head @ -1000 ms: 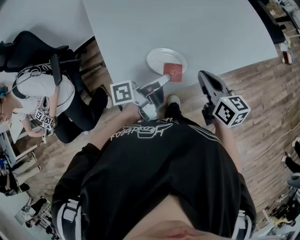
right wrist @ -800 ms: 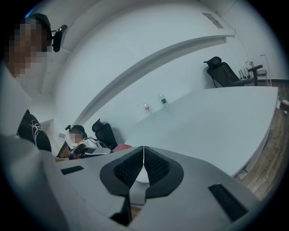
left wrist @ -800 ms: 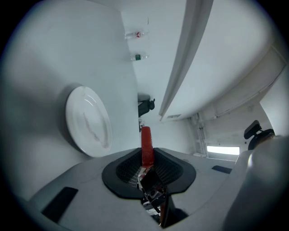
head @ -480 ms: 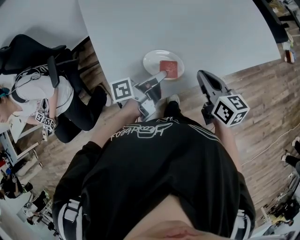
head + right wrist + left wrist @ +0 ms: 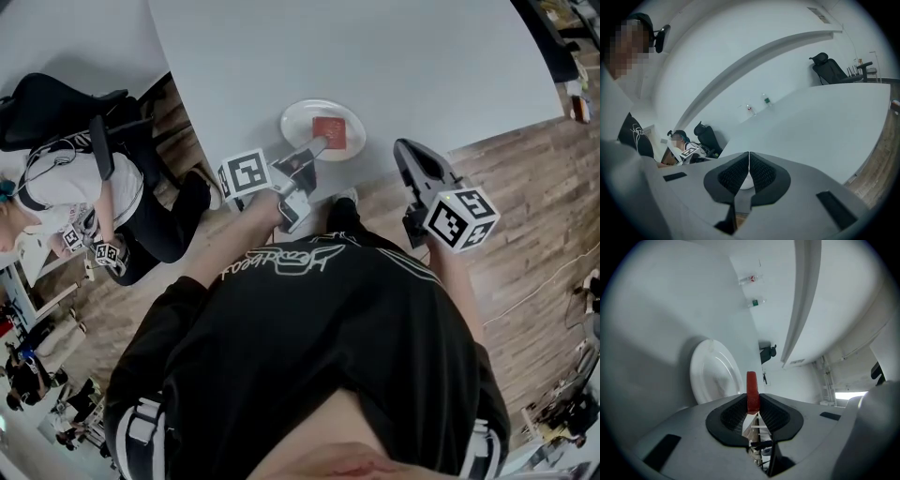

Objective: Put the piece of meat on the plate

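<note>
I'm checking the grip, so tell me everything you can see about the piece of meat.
The meat is a thin, flat, square red slab, plastic-looking. The left claw pinches its near edge between black ribbed pads. It is over the white plate; contact with the plate can't be told.

I see a glossy white plate [image 5: 292, 122], a smooth matt table [image 5: 394, 56], a wood-plank floor [image 5: 525, 178], and a smooth, plastic-looking piece of meat [image 5: 330, 131].
</note>
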`<action>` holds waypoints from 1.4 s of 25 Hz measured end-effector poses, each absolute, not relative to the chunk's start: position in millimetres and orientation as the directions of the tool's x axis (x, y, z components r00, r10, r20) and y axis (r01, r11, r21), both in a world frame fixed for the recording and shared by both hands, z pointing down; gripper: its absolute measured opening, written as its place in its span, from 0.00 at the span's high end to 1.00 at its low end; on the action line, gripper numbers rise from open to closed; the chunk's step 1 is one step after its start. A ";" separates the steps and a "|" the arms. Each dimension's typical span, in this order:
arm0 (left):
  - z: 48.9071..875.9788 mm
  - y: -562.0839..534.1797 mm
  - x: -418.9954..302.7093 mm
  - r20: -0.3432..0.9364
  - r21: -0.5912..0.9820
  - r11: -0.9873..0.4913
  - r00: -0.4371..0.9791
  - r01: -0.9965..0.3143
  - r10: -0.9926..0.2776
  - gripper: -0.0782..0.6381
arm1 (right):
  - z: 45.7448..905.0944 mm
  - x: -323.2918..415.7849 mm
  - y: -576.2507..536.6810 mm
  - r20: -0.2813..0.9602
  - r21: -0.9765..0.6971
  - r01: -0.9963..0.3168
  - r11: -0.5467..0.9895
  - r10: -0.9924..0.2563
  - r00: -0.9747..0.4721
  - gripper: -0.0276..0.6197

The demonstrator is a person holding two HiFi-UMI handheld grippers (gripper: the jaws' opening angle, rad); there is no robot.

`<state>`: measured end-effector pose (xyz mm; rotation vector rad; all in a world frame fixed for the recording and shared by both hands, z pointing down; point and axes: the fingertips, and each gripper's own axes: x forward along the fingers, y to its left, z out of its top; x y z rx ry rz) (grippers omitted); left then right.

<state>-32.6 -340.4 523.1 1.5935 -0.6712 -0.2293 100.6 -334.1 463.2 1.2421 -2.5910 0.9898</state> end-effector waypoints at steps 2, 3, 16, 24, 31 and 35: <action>527.7 -341.5 -32.9 0.262 0.952 0.008 0.799 -0.307 -0.541 0.77 | 463.3 100.7 -334.0 0.353 -0.514 -0.728 0.454 -0.661 -0.662 0.94; 529.7 -341.8 -33.4 0.276 0.946 0.008 0.795 -0.323 -0.540 0.77 | 462.7 100.3 -334.0 0.354 -0.515 -0.727 0.454 -0.660 -0.663 0.94; 540.5 -343.7 -37.6 0.370 0.901 -0.003 0.769 -0.435 -0.521 0.77 | 466.6 98.1 -332.8 0.356 -0.531 -0.722 0.445 -0.656 -0.666 0.94; 542.7 -345.9 -38.0 0.464 0.828 -0.039 0.723 -0.559 -0.511 0.77 | 466.4 99.5 -330.9 0.354 -0.535 -0.720 0.442 -0.657 -0.666 0.94; 540.5 -354.6 -38.5 0.517 0.742 -0.114 0.671 -0.661 -0.532 0.65 | 467.4 97.4 -332.1 0.351 -0.549 -0.713 0.436 -0.654 -0.670 0.94; 544.2 -354.6 -36.8 0.561 0.639 -0.211 0.635 -0.740 -0.531 0.58 | 470.5 98.6 -332.0 0.352 -0.552 -0.714 0.431 -0.655 -0.668 0.94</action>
